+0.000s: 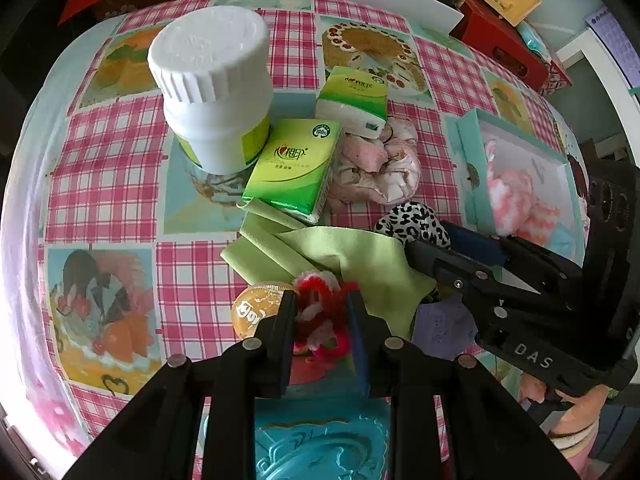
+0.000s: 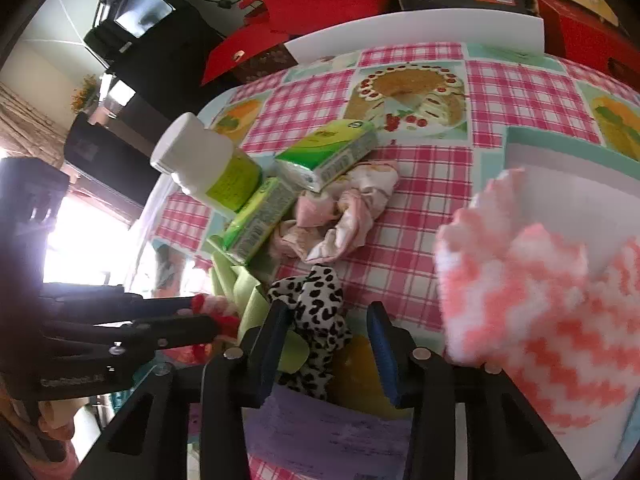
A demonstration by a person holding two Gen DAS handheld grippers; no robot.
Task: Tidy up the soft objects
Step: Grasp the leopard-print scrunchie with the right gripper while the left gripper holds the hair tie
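Observation:
My left gripper (image 1: 322,312) is shut on a red, white and pink fuzzy scrunchie (image 1: 320,312), which also shows at the left of the right wrist view (image 2: 216,312). My right gripper (image 2: 328,332) is open around a black-and-white leopard scrunchie (image 2: 320,312), which the left wrist view (image 1: 412,222) shows beside its fingers (image 1: 472,268). A light green cloth (image 1: 332,252) lies under both. A pale pink scrunchie (image 1: 376,168) lies mid-table. A pink-and-white fluffy sock (image 2: 532,328) lies in a teal box (image 1: 472,148) at the right.
A white lidded jar (image 1: 216,96) stands left of two green tissue packs (image 1: 292,168) (image 1: 352,96). A gold-wrapped round item (image 1: 256,312) lies beside my left fingers. A purple cloth (image 2: 332,436) and a yellow item (image 2: 360,376) lie near me. Boxes (image 1: 504,52) line the far edge.

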